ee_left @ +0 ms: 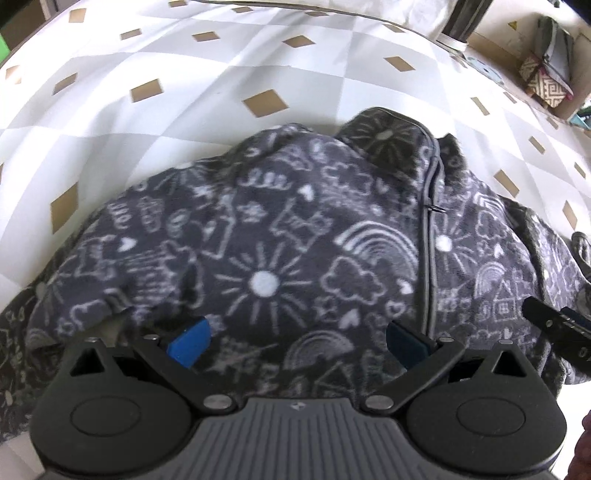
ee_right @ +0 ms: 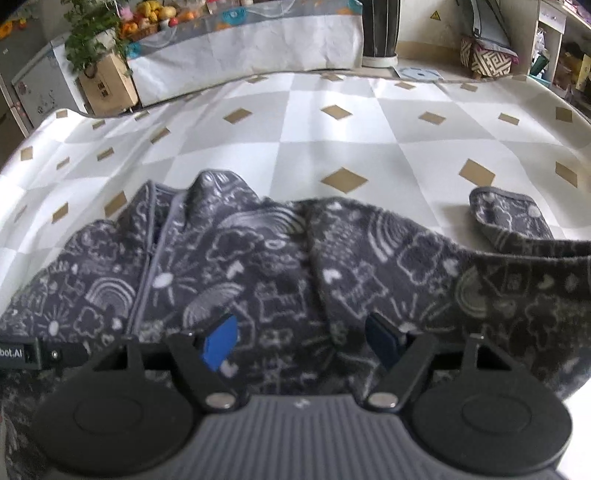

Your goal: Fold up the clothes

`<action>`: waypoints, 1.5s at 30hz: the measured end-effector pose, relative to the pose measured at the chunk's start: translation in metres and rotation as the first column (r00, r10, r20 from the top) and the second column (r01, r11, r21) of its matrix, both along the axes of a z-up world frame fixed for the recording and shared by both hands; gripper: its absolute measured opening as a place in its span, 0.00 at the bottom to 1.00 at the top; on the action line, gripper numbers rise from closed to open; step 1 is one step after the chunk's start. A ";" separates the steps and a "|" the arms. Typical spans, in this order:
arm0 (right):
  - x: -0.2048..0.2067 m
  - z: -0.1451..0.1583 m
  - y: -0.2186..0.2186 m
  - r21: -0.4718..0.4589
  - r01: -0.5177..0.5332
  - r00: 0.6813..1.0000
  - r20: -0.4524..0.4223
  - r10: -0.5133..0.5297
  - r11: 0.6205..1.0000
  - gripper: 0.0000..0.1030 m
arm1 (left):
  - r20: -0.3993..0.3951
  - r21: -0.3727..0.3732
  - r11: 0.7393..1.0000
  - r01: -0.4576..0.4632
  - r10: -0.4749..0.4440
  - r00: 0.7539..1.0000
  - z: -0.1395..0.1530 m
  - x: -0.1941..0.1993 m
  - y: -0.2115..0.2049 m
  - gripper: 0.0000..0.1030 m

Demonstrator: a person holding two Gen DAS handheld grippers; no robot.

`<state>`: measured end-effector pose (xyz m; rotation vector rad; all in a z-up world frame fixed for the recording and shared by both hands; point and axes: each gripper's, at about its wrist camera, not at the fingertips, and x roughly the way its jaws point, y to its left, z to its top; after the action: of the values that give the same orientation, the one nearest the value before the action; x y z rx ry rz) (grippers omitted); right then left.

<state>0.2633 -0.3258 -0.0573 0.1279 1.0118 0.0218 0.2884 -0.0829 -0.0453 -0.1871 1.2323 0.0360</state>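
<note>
A dark grey fleece garment [ee_left: 295, 240] printed with white doodles of suns, rainbows and clouds lies bunched on a white and grey checked mat [ee_left: 184, 74]. A zip with grey piping [ee_left: 430, 206] runs down it. My left gripper [ee_left: 297, 341] hovers just over the fleece, open, with nothing between its blue pads [ee_left: 190, 341]. The right wrist view shows the same garment [ee_right: 295, 266] with one sleeve [ee_right: 506, 218] stretched out to the right. There my right gripper [ee_right: 308, 341] is open above the fabric. The right gripper's black body [ee_left: 557, 325] shows at the left view's right edge.
Beyond the mat [ee_right: 332, 140] stand a cardboard box with a plant [ee_right: 107, 81], a covered bench with fruit [ee_right: 240, 37], a dark vase [ee_right: 380, 29] and a patterned bag [ee_right: 487, 55]. Shelves [ee_right: 561, 44] line the far right. A hand [ee_left: 585, 446] shows at the lower right.
</note>
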 end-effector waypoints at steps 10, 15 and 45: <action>-0.001 -0.014 -0.001 -0.063 0.003 1.000 -0.016 -0.004 0.998 0.75 | 0.000 0.029 1.000 -0.009 0.009 1.000 -0.014 0.007 -0.010 0.99; 0.001 -0.018 0.001 -0.093 0.010 1.000 0.006 -0.009 0.996 0.81 | 0.024 0.018 0.999 -0.029 0.028 0.999 -0.014 0.015 0.002 0.99; -0.089 0.046 0.005 0.017 -0.065 0.998 0.005 0.065 0.998 0.80 | 0.013 0.024 0.988 0.154 -0.154 0.988 0.019 -0.077 0.000 0.99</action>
<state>0.1740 -0.3209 -0.0111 0.1104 1.0116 0.0904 0.2118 -0.0825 -0.0266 -0.0717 1.2278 -0.0854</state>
